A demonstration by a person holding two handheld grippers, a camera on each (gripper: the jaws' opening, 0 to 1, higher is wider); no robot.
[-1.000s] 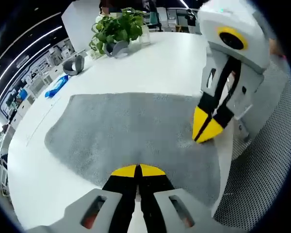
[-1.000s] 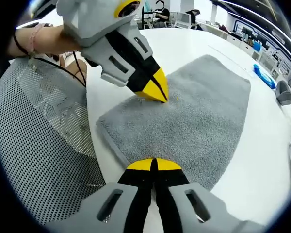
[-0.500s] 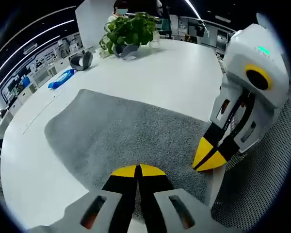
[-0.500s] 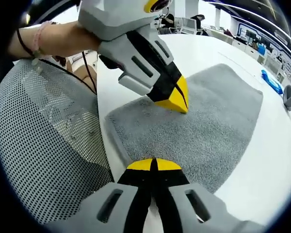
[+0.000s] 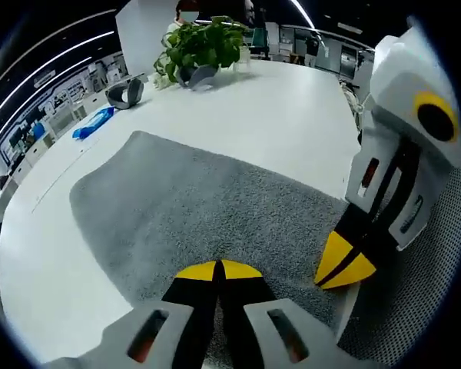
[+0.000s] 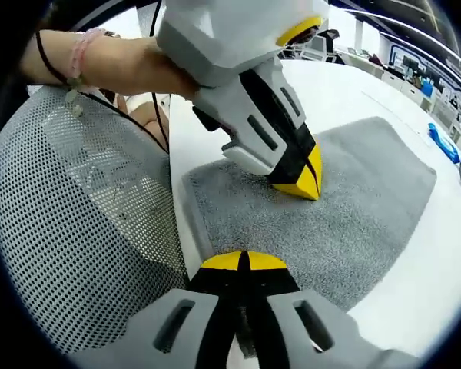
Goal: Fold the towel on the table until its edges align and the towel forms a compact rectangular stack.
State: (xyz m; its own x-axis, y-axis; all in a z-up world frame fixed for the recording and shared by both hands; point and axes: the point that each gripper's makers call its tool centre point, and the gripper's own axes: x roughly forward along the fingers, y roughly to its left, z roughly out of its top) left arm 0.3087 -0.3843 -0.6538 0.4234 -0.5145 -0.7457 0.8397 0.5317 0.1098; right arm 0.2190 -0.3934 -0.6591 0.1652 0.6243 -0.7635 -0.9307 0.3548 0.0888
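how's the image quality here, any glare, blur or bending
Left gripper view: fisheye bows the table edge, even light, towel pile sharp, far plant softer. Right gripper view: same bending, left gripper throws a soft shadow on the towel, mesh chair crisp.

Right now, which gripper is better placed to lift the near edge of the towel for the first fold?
Neither clearly; probably both together. The left gripper and the right gripper each sit with jaws shut at the near edge of the grey towel, at separate spots along it. The towel lies flat, unfolded, on the white table.
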